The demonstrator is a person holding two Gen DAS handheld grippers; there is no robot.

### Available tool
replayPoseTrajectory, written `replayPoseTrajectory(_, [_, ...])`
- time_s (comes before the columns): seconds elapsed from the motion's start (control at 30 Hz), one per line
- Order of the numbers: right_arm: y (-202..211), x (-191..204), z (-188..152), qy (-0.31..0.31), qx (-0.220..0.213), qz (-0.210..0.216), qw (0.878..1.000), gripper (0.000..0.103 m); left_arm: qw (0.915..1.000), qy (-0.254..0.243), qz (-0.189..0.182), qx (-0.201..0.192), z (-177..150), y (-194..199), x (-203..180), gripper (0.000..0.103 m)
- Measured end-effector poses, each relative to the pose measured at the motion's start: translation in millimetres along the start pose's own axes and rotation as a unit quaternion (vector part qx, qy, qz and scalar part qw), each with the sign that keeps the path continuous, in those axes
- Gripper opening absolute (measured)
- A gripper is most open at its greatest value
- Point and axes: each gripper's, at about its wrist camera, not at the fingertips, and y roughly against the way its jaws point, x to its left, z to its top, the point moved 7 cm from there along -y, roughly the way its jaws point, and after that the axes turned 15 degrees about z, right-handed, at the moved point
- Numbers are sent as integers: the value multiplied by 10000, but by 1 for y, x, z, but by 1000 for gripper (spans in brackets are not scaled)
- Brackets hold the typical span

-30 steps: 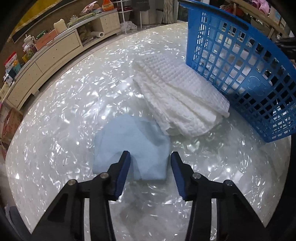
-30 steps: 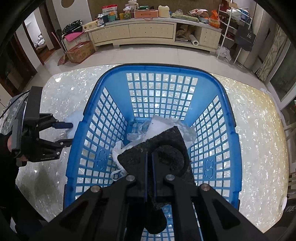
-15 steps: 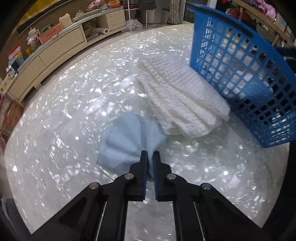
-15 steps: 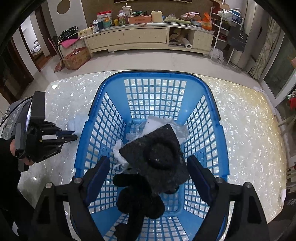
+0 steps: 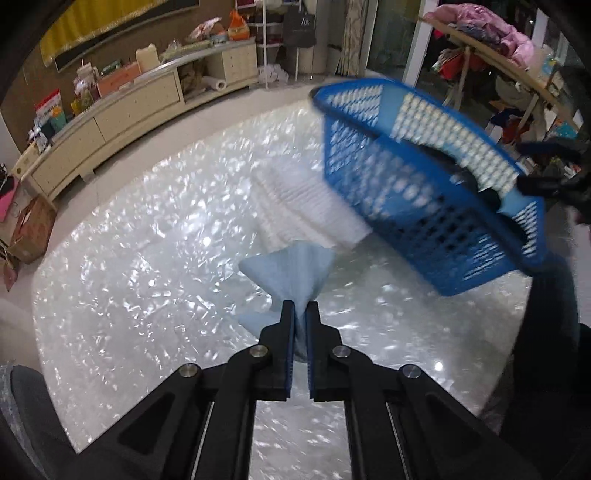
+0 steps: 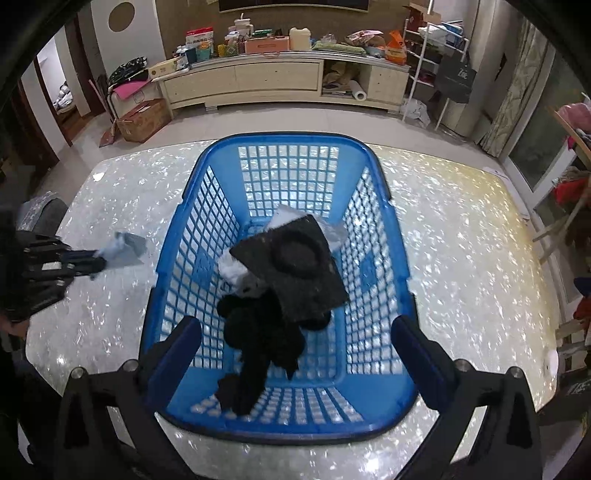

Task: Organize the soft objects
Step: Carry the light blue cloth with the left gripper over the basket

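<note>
My left gripper point(image 5: 301, 310) is shut on a light blue cloth point(image 5: 291, 269) and holds it lifted off the shiny white table point(image 5: 147, 277). A folded white waffle towel point(image 5: 303, 199) lies beyond it, beside the blue plastic basket point(image 5: 424, 199). In the right wrist view my right gripper point(image 6: 295, 354) is open and empty above the basket point(image 6: 369, 184), which holds a black square pad point(image 6: 295, 266), black fabric point(image 6: 258, 339) and white pieces. The left gripper with the blue cloth point(image 6: 122, 251) shows at the left there.
A long cream sideboard point(image 6: 280, 81) with clutter stands across the room. A cardboard box point(image 6: 144, 118) sits on the floor. A rack with clothes point(image 5: 491, 33) stands at the right. The table's edge point(image 6: 332, 461) runs near me.
My left gripper shut on the blue cloth and lifted it off the table. My right gripper opened, let go of the black pad into the basket and pulled back.
</note>
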Motion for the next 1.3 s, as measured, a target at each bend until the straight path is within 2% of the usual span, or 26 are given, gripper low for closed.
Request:
replayPoseTrajectory(0.3, [6,-3,-20,-35,-55,-74,10000,103,9984,-70,-145,-543,13,79,-30,4])
replayPoseTrajectory(0.53, [12,-13,-25,-151,-150,-2,9998,103,9968,-240,-184,-742,43,109,-66,5])
replayPoseTrajectory(0.97, [9,-36,-29,-245,-256,143,9993,103,9932,-703,-365,-851,91,111,-136,5])
replayPoseTrajectory(1.3, [-3,-56,-25,-408,-211,215,9987,103,9906,-1148,-207,-717,122,70,-163,5])
